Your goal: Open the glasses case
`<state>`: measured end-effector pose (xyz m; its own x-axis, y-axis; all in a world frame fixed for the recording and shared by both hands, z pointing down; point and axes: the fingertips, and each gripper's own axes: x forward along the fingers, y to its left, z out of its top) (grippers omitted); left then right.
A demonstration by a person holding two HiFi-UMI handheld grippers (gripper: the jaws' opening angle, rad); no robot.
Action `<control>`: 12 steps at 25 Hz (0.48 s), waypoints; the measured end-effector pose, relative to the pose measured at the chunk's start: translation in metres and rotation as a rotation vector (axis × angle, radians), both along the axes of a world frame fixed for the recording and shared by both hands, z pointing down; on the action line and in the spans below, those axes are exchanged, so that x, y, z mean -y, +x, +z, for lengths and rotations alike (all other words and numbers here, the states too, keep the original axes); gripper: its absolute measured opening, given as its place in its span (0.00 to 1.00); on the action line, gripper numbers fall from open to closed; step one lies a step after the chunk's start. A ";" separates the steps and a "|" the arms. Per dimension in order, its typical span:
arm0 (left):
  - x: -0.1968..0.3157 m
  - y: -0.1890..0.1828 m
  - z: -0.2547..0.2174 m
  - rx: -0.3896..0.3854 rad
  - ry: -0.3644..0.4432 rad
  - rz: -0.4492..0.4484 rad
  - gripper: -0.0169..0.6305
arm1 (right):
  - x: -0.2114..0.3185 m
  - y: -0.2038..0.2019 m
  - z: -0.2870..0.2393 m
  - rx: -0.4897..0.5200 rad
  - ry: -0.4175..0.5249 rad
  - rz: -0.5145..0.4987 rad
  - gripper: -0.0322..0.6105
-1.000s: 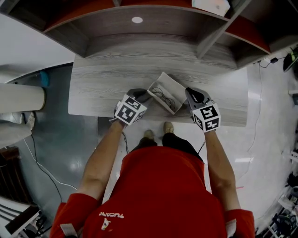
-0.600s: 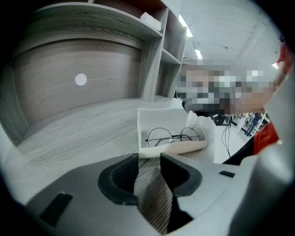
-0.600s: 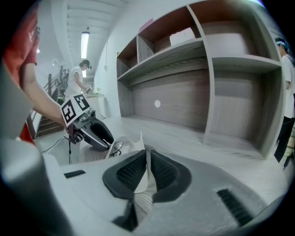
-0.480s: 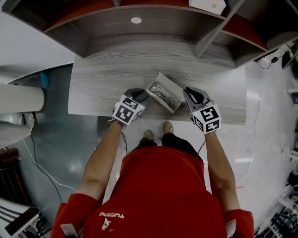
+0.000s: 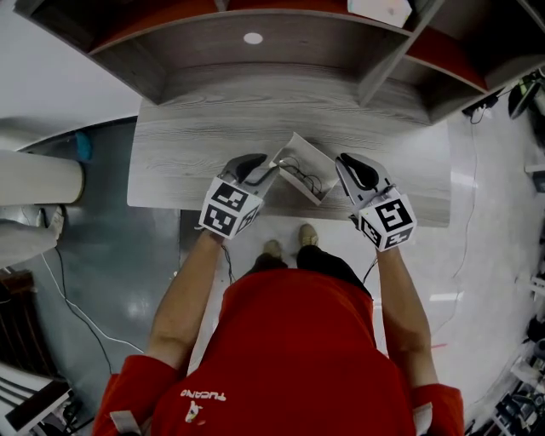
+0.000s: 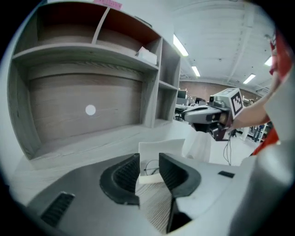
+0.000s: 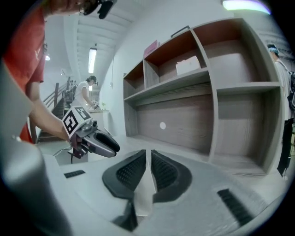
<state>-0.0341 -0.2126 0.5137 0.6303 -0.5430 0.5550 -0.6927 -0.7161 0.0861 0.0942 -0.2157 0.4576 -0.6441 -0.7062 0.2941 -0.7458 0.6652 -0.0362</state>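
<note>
The white glasses case (image 5: 304, 162) stands open near the desk's front edge, with dark-framed glasses (image 5: 303, 179) lying inside. My left gripper (image 5: 266, 174) is at the case's left end. In the left gripper view its jaws are closing, and the white edge of the case base (image 6: 148, 178) spans the gap between the pads. The raised lid (image 6: 159, 151) shows just beyond. My right gripper (image 5: 341, 167) is at the right end. In the right gripper view it (image 7: 148, 165) is shut on the thin white lid (image 7: 144, 196).
The grey wood desk (image 5: 196, 145) backs onto a shelf unit (image 5: 255, 72) with open cubbies. A white box (image 5: 387, 10) sits on the upper shelf, and a round white sticker (image 5: 251, 37) marks the back panel. The desk's front edge runs just under both grippers.
Both grippers have lifted upward, and the case between them has risen and shifted slightly with them. The right gripper keeps its pinch on the lid.
</note>
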 end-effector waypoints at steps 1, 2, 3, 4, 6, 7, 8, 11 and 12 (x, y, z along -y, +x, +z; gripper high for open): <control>0.001 0.003 -0.012 -0.028 0.035 -0.004 0.21 | -0.001 -0.002 -0.009 0.009 0.017 -0.001 0.11; 0.001 0.005 -0.025 -0.059 0.070 -0.009 0.20 | -0.002 -0.004 -0.018 0.016 0.035 -0.002 0.11; 0.001 0.008 -0.039 -0.092 0.107 -0.015 0.18 | -0.004 -0.006 -0.027 0.024 0.053 -0.005 0.10; 0.000 0.010 -0.052 -0.127 0.142 -0.021 0.17 | -0.006 -0.009 -0.036 0.034 0.071 -0.007 0.09; -0.002 0.015 -0.079 -0.191 0.209 -0.029 0.13 | -0.010 -0.013 -0.055 0.061 0.103 -0.010 0.07; -0.004 0.017 -0.092 -0.220 0.242 -0.032 0.12 | -0.013 -0.015 -0.064 0.079 0.116 -0.009 0.07; -0.006 0.018 -0.104 -0.247 0.273 -0.036 0.10 | -0.016 -0.016 -0.072 0.099 0.129 -0.008 0.06; -0.015 0.018 -0.139 -0.316 0.358 -0.049 0.08 | -0.026 -0.020 -0.098 0.151 0.168 -0.004 0.06; -0.018 0.017 -0.150 -0.334 0.381 -0.053 0.08 | -0.030 -0.021 -0.106 0.166 0.181 -0.002 0.06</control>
